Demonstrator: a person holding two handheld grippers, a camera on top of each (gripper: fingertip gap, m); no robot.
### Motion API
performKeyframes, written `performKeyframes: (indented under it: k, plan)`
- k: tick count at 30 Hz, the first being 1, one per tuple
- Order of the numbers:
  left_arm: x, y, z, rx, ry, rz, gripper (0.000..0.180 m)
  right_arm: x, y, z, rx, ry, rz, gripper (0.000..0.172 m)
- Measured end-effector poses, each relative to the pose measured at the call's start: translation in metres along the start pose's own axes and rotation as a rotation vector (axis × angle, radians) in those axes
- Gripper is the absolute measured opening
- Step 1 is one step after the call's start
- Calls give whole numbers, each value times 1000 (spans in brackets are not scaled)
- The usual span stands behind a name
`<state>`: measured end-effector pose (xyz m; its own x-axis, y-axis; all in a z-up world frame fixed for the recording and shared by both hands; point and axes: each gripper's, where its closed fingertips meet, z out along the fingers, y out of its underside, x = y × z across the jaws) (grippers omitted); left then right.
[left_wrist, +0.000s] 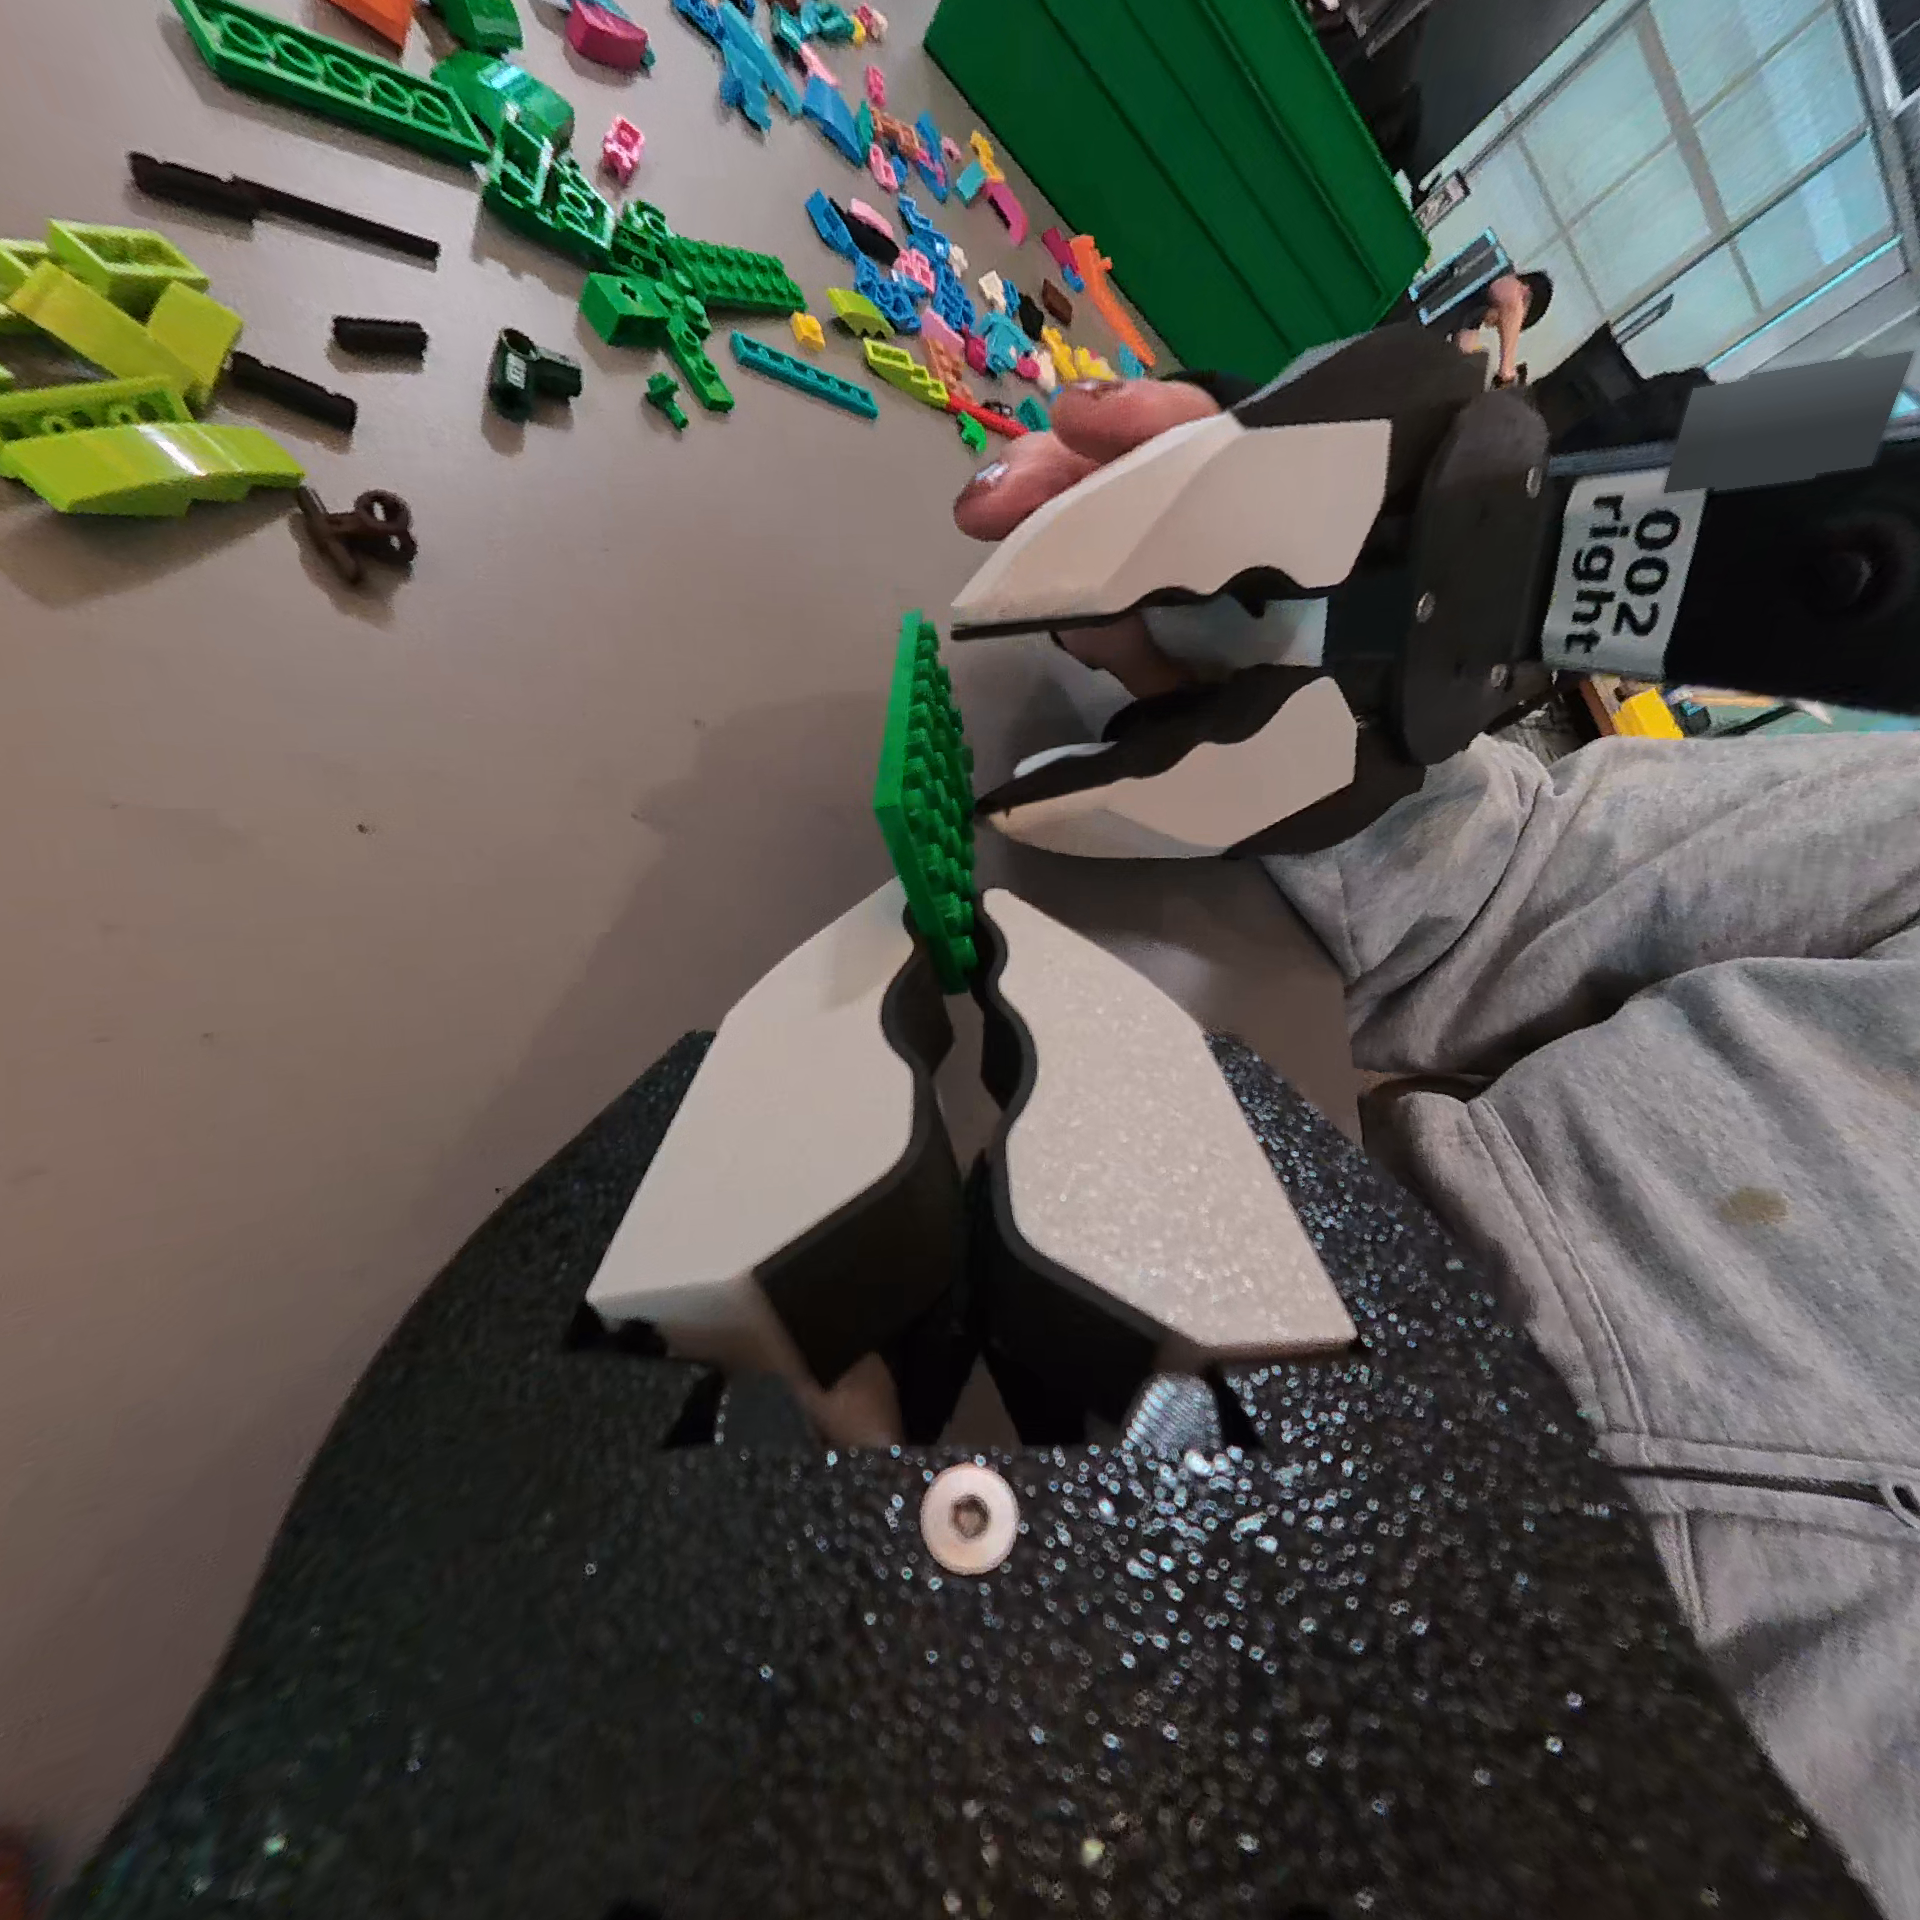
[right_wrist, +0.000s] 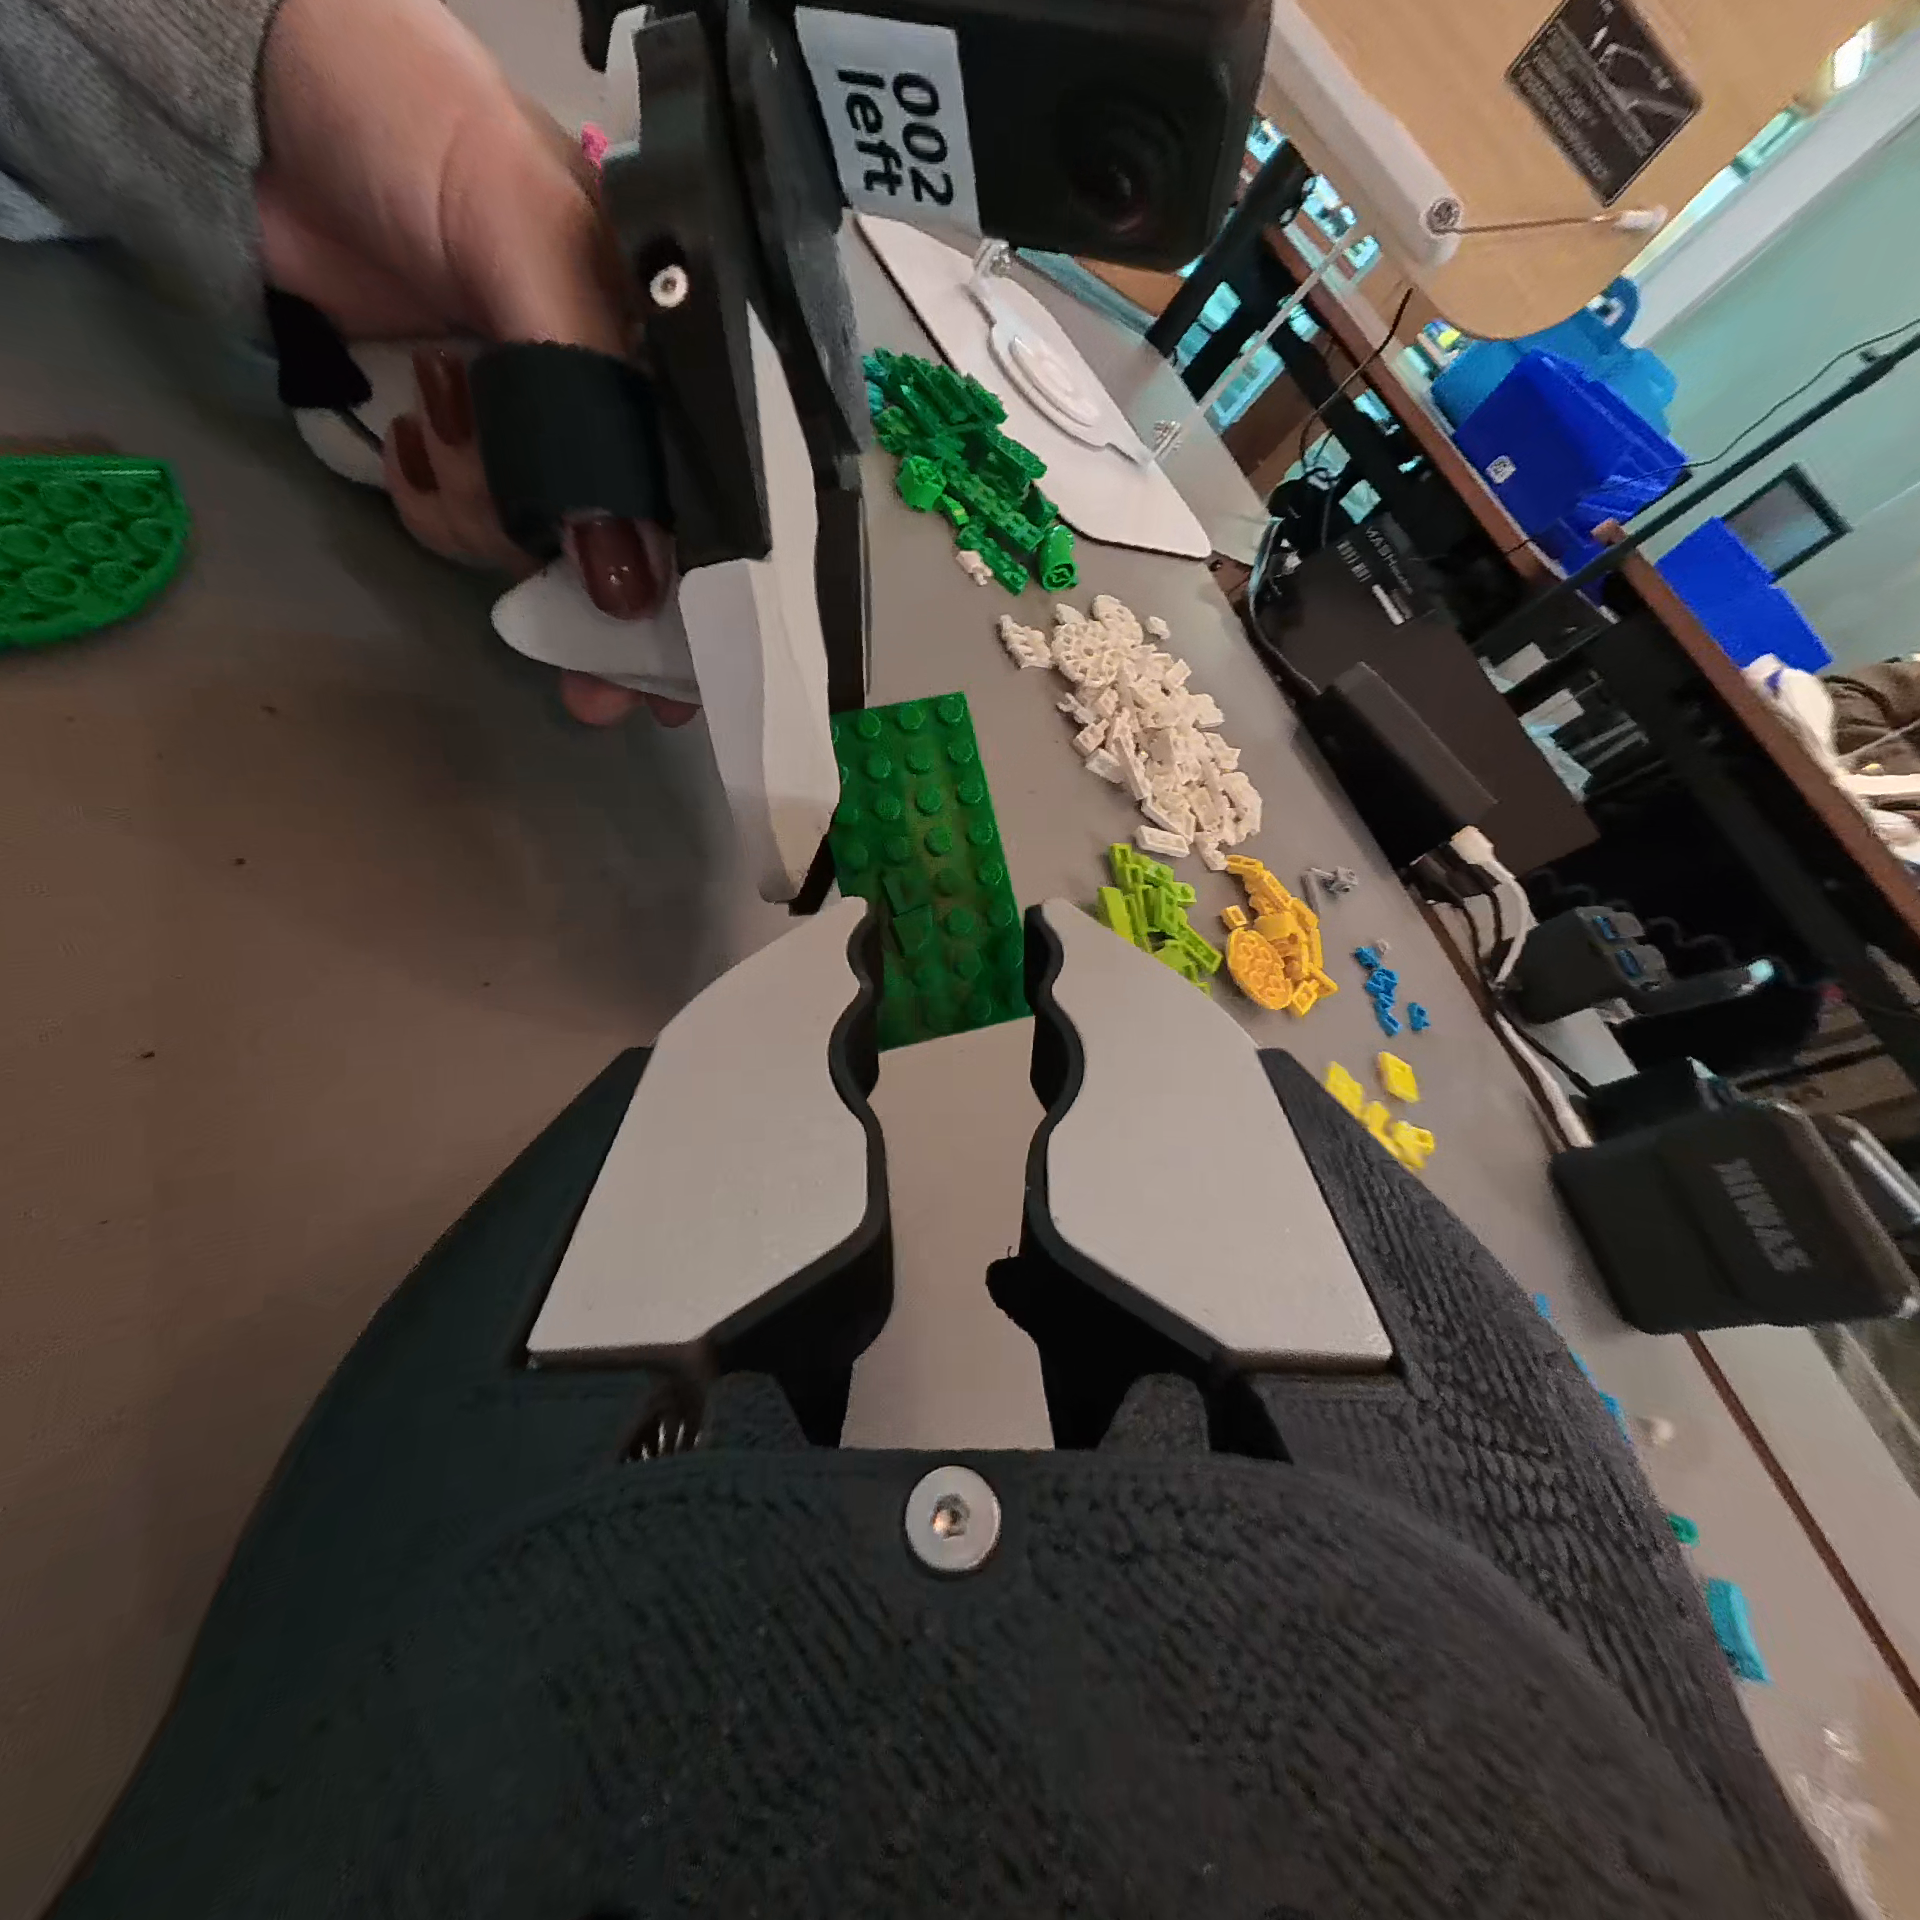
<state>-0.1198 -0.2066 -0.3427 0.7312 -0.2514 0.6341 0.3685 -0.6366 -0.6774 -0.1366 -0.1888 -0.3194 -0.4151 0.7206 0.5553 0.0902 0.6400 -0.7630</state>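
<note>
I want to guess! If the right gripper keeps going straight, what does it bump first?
Probably the green plate held by the left gripper; the right gripper points at its studded face.

Green studded plate (left_wrist: 928, 790), flat rect., held on edge above table, one end pinched between pads, small green tiles on studs.

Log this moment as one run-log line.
left gripper: shut on flat green studded plate | right gripper: fingers open, facing plate | grey table: loose bricks
</note>
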Motion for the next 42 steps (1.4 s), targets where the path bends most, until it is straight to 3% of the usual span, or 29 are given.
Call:
performKeyframes:
  k: [9,12,19,24,32,34,42]
  plan:
    - [13,19,5,-132,67,61,2,-17,4,-8,-19,-209,156,32]
    - [15,23,6,-153,81,69,2,-25,4,-11,-25,-276,183,24]
    - [17,21,5,-138,128,18,3,-25,3,-11,-15,-279,182,23]
    - [11,20,5,-129,100,-23,15,-33,17,-6,-85,-276,100,23]
    - [-2,15,4,-95,22,-101,4,-25,15,-5,-70,-170,-81,22]
    - [-8,15,3,-89,-14,-128,4,-21,17,-5,-89,-125,-171,0]
    - [-10,14,3,-84,-25,-142,4,-25,18,-6,-104,-128,-248,0]
